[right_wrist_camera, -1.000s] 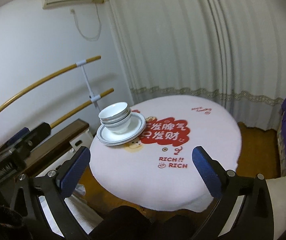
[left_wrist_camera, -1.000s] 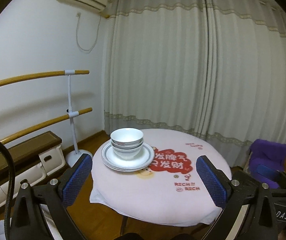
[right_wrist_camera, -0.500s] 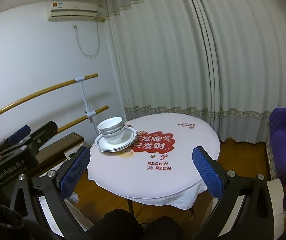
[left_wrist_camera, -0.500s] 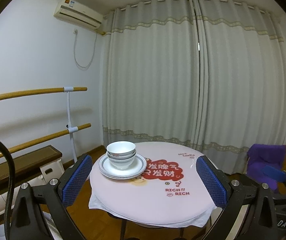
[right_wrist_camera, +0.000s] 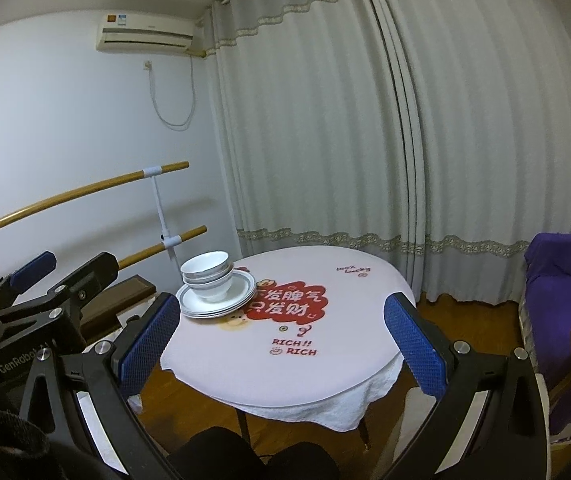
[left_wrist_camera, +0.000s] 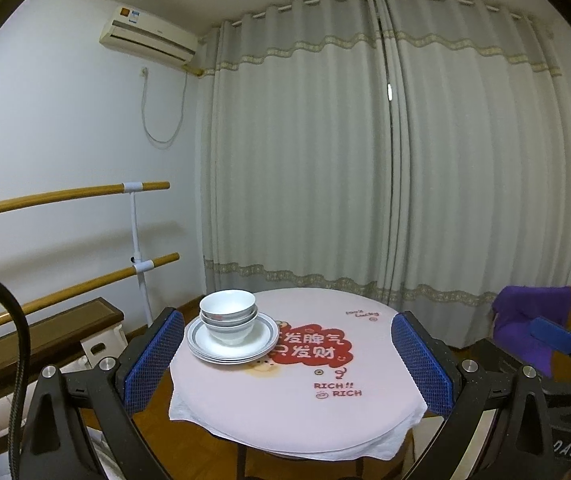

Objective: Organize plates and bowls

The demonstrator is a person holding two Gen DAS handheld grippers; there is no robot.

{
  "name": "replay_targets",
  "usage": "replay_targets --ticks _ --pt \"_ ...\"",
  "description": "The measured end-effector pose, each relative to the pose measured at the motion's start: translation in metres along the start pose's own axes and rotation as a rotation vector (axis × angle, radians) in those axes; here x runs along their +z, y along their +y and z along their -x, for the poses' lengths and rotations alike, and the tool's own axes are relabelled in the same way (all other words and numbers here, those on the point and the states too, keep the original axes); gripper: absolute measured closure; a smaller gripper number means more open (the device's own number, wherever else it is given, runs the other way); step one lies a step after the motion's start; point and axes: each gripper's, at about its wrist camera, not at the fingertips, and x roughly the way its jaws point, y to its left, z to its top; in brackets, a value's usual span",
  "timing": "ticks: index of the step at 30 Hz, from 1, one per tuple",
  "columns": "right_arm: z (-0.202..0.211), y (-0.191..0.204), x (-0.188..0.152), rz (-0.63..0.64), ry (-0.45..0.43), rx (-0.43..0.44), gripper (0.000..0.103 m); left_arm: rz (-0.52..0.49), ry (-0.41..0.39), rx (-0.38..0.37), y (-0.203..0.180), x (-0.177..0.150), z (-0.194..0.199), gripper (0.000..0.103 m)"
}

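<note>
Left wrist view: left gripper [left_wrist_camera: 287, 359] spread wide, blue pads [left_wrist_camera: 153, 360] well apart, nothing between them; held in air short of round table [left_wrist_camera: 297, 412] w/ pinkish cloth, red print at centre; nested bowls [left_wrist_camera: 227, 314] stacked on pile of plates [left_wrist_camera: 261, 340] at far-left part of tabletop, near the edge; stack upright, well apart from both pads; grey curtain [left_wrist_camera: 365, 160] behind table; AC unit [left_wrist_camera: 147, 38] high on left wall; wooden rails [left_wrist_camera: 65, 196] along left wall; purple fabric [left_wrist_camera: 525, 308] at right.

Right wrist view: right gripper [right_wrist_camera: 281, 344] likewise wide open, empty, clear of table [right_wrist_camera: 285, 380]; bowls [right_wrist_camera: 207, 272] atop plates [right_wrist_camera: 241, 292] at far-left of tabletop, rim of plate pile near cloth edge; left gripper's black frame [right_wrist_camera: 45, 304] at left, beside the rails [right_wrist_camera: 85, 188], off the table; curtain [right_wrist_camera: 325, 120] behind; AC unit [right_wrist_camera: 145, 32] top left; purple-covered seat [right_wrist_camera: 557, 272] at right; dark clothing of person low in frame.
</note>
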Motion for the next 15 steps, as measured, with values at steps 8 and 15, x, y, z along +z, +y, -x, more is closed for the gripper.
replay_targets --ticks 8,15 --pt "-0.009 -0.016 0.031 0.03 -0.012 0.01 0.0 0.0 -0.007 0.029 -0.02 0.044 -0.021 0.001" --pt "-0.034 -0.033 0.066 0.056 0.002 0.023 0.0 0.0 -0.001 0.053 -0.049 0.077 -0.06 0.001"
